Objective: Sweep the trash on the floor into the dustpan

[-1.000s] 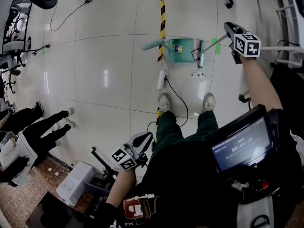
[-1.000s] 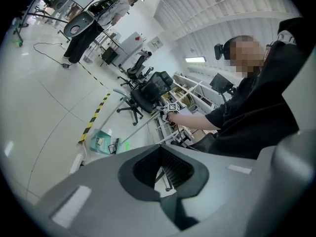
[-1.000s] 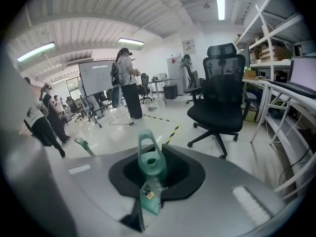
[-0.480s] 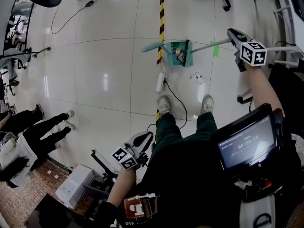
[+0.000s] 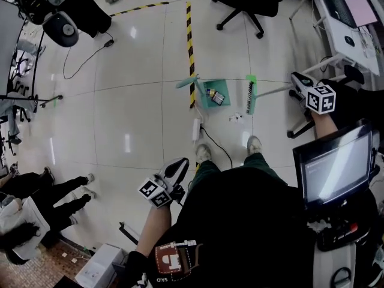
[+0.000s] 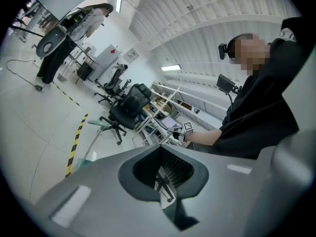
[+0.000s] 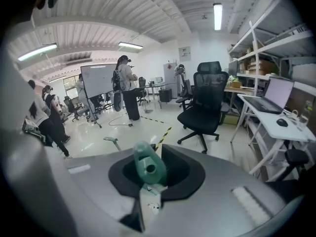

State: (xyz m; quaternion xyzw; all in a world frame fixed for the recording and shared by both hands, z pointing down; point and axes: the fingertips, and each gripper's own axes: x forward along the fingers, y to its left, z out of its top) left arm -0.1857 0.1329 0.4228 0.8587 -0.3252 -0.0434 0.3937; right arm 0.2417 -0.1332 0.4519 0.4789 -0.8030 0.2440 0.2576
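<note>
The right gripper (image 5: 298,83) is seen at the right of the head view, its jaws closed on the broom (image 5: 250,98). In the right gripper view the green handle end (image 7: 149,168) is clamped between the two jaws and juts up out of them toward the camera. From this gripper the pale handle is run out to its left, to the broom head, which is held down at the floor (image 5: 138,71). It cannot be told whether the bristles touch the floor.

Just beyond the broom head, on the side away from the right gripper, the green dustpan (image 5: 222,87) is laid on the floor. Its long handle is pointed further left, across the yellow-and-black tape line (image 5: 190,41). Some trash (image 5: 214,96) is seen inside the pan.

A few small white scraps (image 5: 235,117) are seen on the floor outside the pan. They lie between the broom head and the person's shoes (image 5: 254,144), below and to the left of the right gripper.

The left gripper (image 5: 177,168) is held low beside the person's left leg, well apart from broom and dustpan. In the left gripper view only a narrow gap is shown between its jaws, and nothing is held there. Floor and the base of an office chair (image 6: 129,107) are seen through the gap.
</note>
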